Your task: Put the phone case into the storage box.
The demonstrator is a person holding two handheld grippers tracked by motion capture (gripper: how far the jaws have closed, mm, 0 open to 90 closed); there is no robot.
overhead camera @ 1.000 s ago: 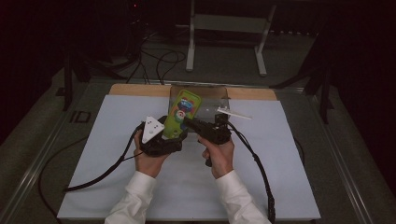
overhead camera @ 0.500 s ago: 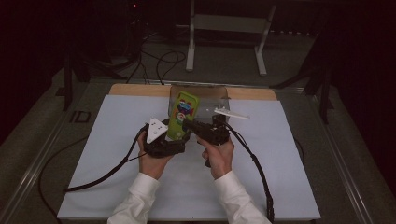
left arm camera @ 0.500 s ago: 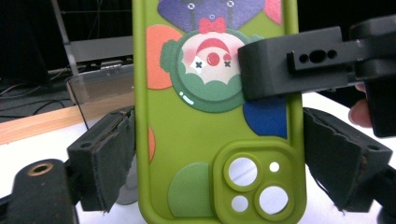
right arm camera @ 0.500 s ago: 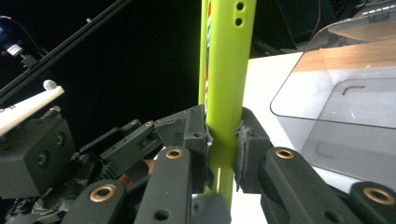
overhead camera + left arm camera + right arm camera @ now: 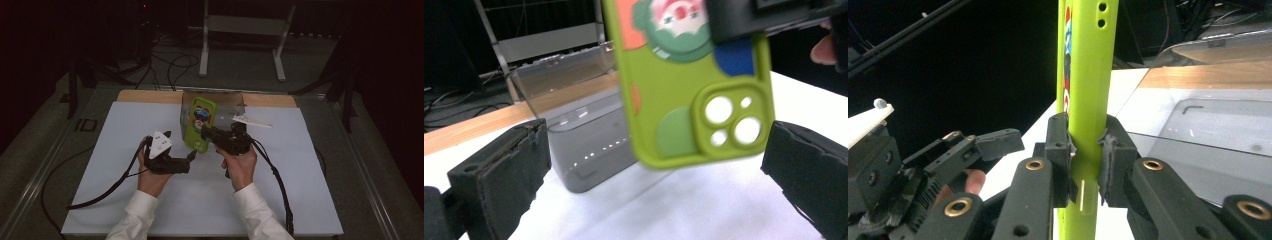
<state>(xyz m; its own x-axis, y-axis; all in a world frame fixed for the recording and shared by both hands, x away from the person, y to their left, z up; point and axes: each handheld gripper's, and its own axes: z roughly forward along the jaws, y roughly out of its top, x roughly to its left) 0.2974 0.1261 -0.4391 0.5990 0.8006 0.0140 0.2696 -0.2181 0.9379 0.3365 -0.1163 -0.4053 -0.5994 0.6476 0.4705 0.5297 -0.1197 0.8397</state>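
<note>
A lime-green phone case (image 5: pixel 200 124) with cartoon art and camera cut-outs is held upright above the table. My right gripper (image 5: pixel 204 131) is shut on its edge; in the right gripper view both pads clamp the thin green side (image 5: pixel 1088 75) at the gripper (image 5: pixel 1087 155). My left gripper (image 5: pixel 192 156) sits just left of and below the case. Its jaws have just been opening and now stand wide. In the left gripper view the case (image 5: pixel 694 95) hangs between the left gripper's (image 5: pixel 654 170) jaws, touching neither.
A clear plastic box (image 5: pixel 225 97) stands behind the case at the table's far edge, also close by as the box (image 5: pixel 574 115) and the box (image 5: pixel 1208 125). A white mat (image 5: pixel 200 210) covers the table, with a wooden strip (image 5: pixel 145 96) along the back. Cables trail toward me.
My left gripper's jaws have spread apart and let go of the case's lower end. The case stays in the right gripper, barely moved.
</note>
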